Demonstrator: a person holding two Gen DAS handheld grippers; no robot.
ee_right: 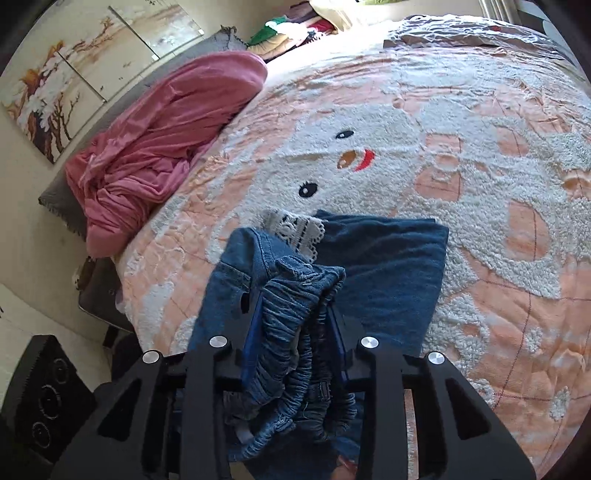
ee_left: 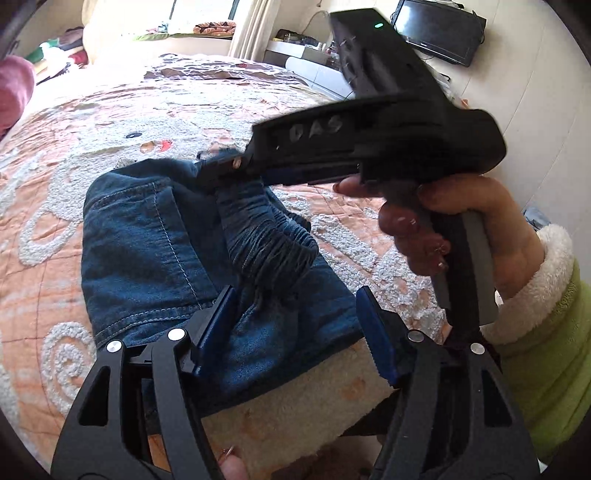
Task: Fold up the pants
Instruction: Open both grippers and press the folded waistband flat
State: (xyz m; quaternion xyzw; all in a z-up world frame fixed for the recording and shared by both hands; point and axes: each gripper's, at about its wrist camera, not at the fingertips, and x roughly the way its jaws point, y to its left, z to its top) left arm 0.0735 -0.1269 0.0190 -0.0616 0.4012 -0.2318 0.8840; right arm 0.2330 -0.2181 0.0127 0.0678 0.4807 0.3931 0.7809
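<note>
The blue denim pants [ee_left: 147,240] lie folded in a small pile on the bedspread [ee_left: 92,122], near its front edge. My left gripper [ee_left: 295,328] hovers open over the near end of the pile, its blue pads [ee_left: 218,325] apart from the cloth on each side. My right gripper [ee_left: 229,166] comes in from the right, held by a hand [ee_left: 461,221] in a green sleeve. In the right wrist view that gripper [ee_right: 297,332] is shut on the gathered elastic waistband [ee_right: 295,306], lifted above the folded legs [ee_right: 388,266]. A white lace trim [ee_right: 295,229] peeks out behind.
A crumpled pink blanket [ee_right: 166,140] lies at the bed's left side by the grey headboard. The bed's edge runs just under the pile. A black speaker [ee_right: 44,387] stands on the floor at lower left. A dark screen [ee_left: 439,33] and cluttered shelf sit beyond the bed.
</note>
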